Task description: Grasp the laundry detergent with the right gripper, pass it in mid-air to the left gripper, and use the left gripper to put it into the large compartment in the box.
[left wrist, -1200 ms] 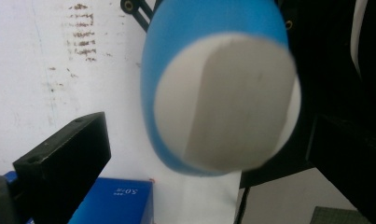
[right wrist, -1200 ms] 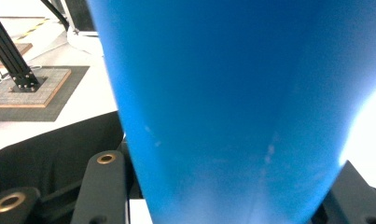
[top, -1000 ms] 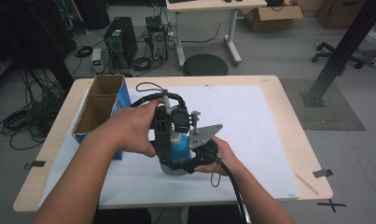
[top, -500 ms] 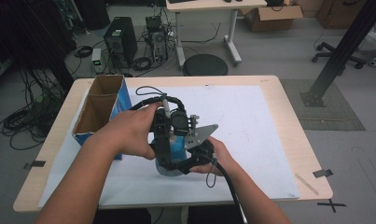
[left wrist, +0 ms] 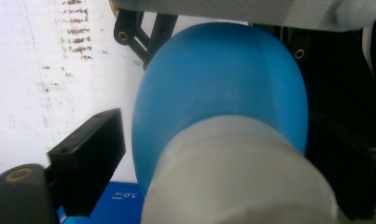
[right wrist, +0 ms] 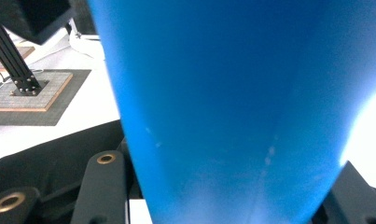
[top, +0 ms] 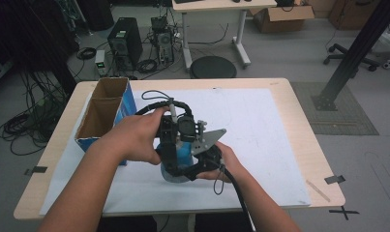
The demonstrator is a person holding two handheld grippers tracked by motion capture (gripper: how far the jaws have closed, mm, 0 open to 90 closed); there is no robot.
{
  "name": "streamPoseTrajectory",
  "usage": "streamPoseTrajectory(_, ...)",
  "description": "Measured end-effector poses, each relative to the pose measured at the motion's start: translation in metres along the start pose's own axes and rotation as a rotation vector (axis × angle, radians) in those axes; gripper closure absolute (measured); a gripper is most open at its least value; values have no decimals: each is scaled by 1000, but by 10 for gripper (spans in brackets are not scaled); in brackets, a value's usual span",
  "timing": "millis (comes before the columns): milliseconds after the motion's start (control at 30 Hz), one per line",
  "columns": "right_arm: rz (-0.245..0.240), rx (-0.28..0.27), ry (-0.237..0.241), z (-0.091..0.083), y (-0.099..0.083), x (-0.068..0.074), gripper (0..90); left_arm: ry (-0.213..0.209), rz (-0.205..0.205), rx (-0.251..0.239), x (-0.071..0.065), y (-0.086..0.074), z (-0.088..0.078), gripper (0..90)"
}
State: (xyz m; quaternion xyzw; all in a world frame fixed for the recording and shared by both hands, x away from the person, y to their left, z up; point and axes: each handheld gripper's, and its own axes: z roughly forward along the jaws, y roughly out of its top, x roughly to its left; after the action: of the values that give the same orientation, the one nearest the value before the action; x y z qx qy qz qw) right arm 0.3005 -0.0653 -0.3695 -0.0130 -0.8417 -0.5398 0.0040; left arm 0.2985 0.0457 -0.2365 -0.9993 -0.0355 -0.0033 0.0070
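In the high view, most of the blue bottle [top: 183,155] was hidden behind the two hands and the claws; only part of its smooth blue body showed between them, near the front middle of the counter [top: 299,140], over the white paper sheet [top: 260,125]. The left gripper view showed the bottle's rounded, matte blue shoulder [left wrist: 223,88] and a ribbed, frosted white cap [left wrist: 237,172], blurred and cut off at the bottom edge. The left claw [left wrist: 213,172] had just been closing, with the cap between its jaws; the left jaw stood clear of the cap, and contact on the right side could not be made out. The right gripper view showed the blue body [right wrist: 232,107] too close to resolve any outline. The right claw [right wrist: 223,196] was clamped on the bottle's body. Small white print on a blue surface [left wrist: 122,196] at the lower edge of the left gripper view was too blurred to read. An open cardboard box [top: 105,113] with a blue side stood at the counter's left.
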Motion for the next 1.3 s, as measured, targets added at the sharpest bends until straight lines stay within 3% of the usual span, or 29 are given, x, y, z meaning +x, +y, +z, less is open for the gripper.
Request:
streamPoseTrajectory(1133,-5,-5,-12,0,4,1,455,11,4,2,-2,0,-1,333)
streamPoseTrajectory(1300,2,-9,-11,0,4,2,455,35,11,11,-3,1,-2,374)
